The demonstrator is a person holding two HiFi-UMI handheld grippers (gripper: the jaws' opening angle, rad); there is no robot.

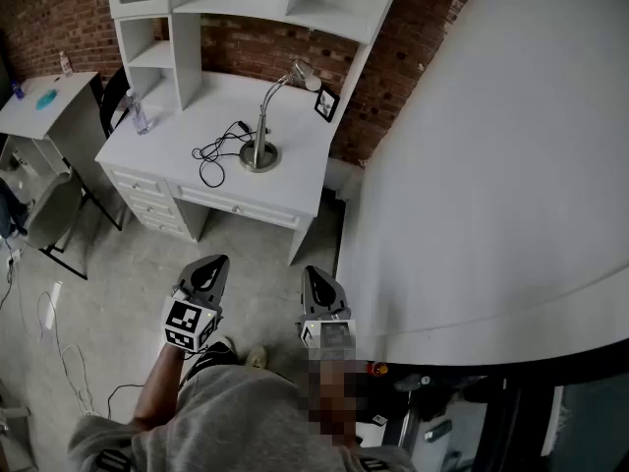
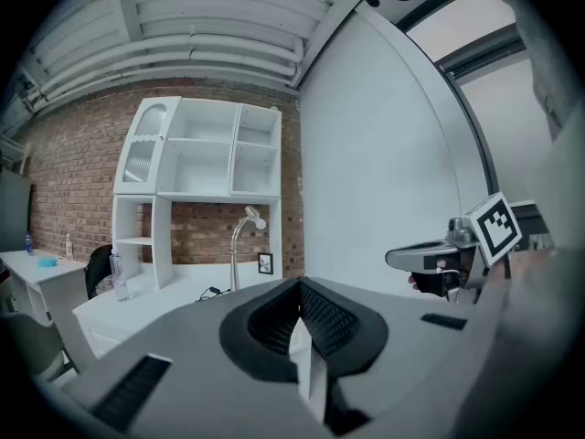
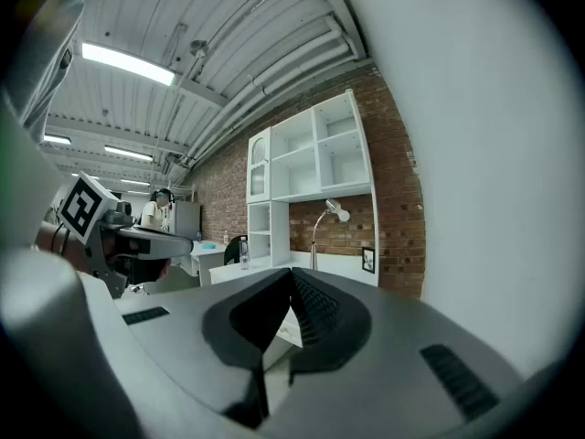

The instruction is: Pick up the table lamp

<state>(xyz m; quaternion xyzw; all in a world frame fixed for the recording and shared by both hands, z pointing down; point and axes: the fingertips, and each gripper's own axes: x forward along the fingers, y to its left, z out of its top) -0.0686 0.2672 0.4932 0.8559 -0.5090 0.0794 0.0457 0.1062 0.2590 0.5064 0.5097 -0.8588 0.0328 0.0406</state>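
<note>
The table lamp [image 1: 260, 151] is silver, with a round base, a curved neck and a small head, and it stands upright on the white desk [image 1: 300, 170] by the brick wall. It also shows far off in the left gripper view, the lamp [image 2: 238, 245], and in the right gripper view, the lamp [image 3: 316, 236]. Both grippers are held over the floor well short of the desk, level and pointing toward it. My left gripper [image 1: 214, 262] [image 2: 298, 282] is shut and empty. My right gripper [image 1: 311, 271] [image 3: 291, 271] has its jaws together with nothing between them.
A black cable [image 1: 216, 150] lies coiled left of the lamp's base. A water bottle [image 1: 139, 116] and a small picture frame [image 1: 325, 104] also stand on the desk, under a white shelf hutch [image 1: 187, 28]. A big white curved wall [image 1: 491, 165] rises at right; a chair [image 1: 54, 214] stands at left.
</note>
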